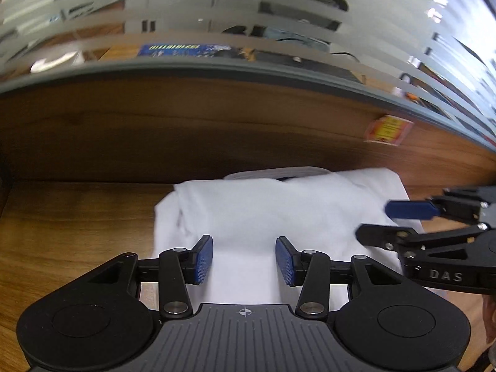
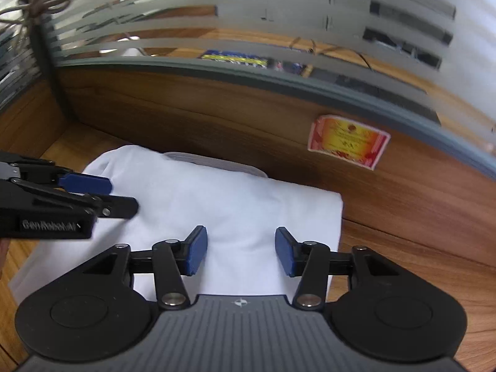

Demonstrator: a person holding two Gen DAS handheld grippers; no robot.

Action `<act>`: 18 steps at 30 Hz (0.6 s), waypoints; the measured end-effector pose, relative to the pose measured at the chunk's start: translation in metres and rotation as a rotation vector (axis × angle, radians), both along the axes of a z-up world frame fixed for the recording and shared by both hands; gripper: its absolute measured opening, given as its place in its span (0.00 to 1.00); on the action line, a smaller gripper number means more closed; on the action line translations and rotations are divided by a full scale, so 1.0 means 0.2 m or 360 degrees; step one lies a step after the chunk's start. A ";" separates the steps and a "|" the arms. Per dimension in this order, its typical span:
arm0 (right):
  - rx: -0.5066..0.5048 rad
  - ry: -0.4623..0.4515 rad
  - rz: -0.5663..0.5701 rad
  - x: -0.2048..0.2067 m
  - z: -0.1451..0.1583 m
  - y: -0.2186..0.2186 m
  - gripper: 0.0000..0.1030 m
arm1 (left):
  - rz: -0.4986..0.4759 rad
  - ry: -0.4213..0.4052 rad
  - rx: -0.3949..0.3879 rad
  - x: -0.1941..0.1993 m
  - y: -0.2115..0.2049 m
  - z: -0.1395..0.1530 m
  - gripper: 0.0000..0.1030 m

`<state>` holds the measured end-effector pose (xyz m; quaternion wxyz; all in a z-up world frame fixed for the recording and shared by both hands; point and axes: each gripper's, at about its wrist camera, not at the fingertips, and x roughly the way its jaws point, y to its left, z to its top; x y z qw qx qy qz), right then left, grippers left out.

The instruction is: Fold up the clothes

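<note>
where the white shirt (image 2: 217, 204) lies, a sticker (image 2: 348, 145) marks the wooden panel (image 2: 217, 117).

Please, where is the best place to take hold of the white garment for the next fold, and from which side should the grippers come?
Probably the near hem of the white garment, which lies flat with the collar far. Both the left gripper and right gripper are open above it, so come down from the near side, one toward each corner.

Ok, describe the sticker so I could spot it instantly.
Find the wooden back panel under the striped glass partition, behind the folded white garment. The sticker sits right of the garment: the only red-and-yellow patch on plain wood.
</note>
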<state>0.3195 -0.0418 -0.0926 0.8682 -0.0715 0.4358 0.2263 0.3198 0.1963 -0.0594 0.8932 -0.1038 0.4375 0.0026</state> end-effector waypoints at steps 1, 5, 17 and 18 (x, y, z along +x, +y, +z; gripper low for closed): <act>0.0009 0.0010 -0.0015 0.01 -0.01 -0.01 0.55 | 0.0014 0.0001 -0.0015 0.01 0.01 0.00 0.47; 0.0060 -0.0012 -0.0070 0.00 0.04 -0.04 0.55 | 0.0051 -0.0056 -0.0086 0.00 0.03 0.04 0.47; 0.0118 -0.0030 -0.0072 0.02 0.04 -0.06 0.44 | 0.0067 -0.0093 -0.0173 0.13 -0.01 0.04 0.43; 0.0101 -0.0035 -0.0077 0.02 0.03 -0.06 0.44 | 0.0076 -0.0087 -0.0150 0.14 -0.02 0.04 0.42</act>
